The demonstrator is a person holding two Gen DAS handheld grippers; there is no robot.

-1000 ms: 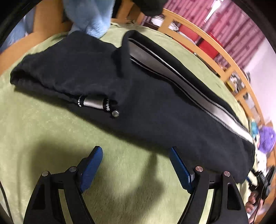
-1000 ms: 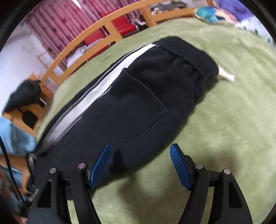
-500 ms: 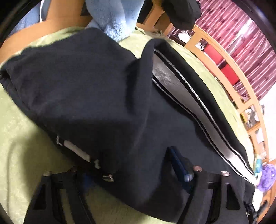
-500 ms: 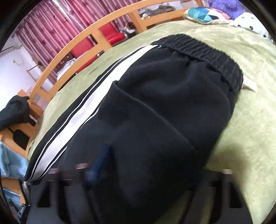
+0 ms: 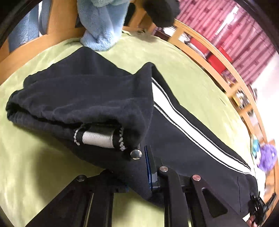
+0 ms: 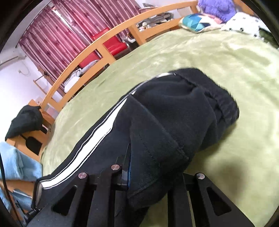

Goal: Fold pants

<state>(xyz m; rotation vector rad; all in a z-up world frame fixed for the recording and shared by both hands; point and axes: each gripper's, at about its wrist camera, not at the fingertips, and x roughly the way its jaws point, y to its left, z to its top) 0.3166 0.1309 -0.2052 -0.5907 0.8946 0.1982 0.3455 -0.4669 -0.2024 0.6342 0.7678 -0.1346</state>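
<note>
The black fleece pants with a white side stripe [image 5: 97, 97] lay stretched along the green plush blanket [image 5: 31, 167] that covered the bed, and both tools had hold of them. The left gripper [image 5: 137, 176] was at the cuff end of the pants: its blue-padded fingers [image 5: 148, 167] had closed on the near edge of the fabric, with only a thin fold of black cloth between them. Just beside that grip sat a small silver snap [image 5: 136, 154] and the ribbed grey-and-black cuff band [image 5: 99, 137], rolled under a bunched fold of the leg. The white stripe [image 5: 188, 129] ran away from the cuff toward the far end of the pants.

At the waist end, the right gripper [image 6: 153, 174] was clamped on the near edge of the pants [image 6: 167, 122], cloth bulging up between its arms; one blue pad [image 6: 129, 172] showed at the fabric, the other was buried under it. The elastic waistband [image 6: 221, 104] was lifted and rumpled, curling over the blanket [image 6: 226, 57].

Beyond the pants, past the cuff end, a light blue fluffy towel [image 5: 102, 26] hung over the wooden bed frame [image 5: 214, 57]. Behind the frame hung dark red patterned curtains [image 6: 73, 29], and a purple plush toy [image 6: 218, 7] and a teal patterned cushion [image 6: 197, 22] lay at the blanket's far edge beyond the waistband.
</note>
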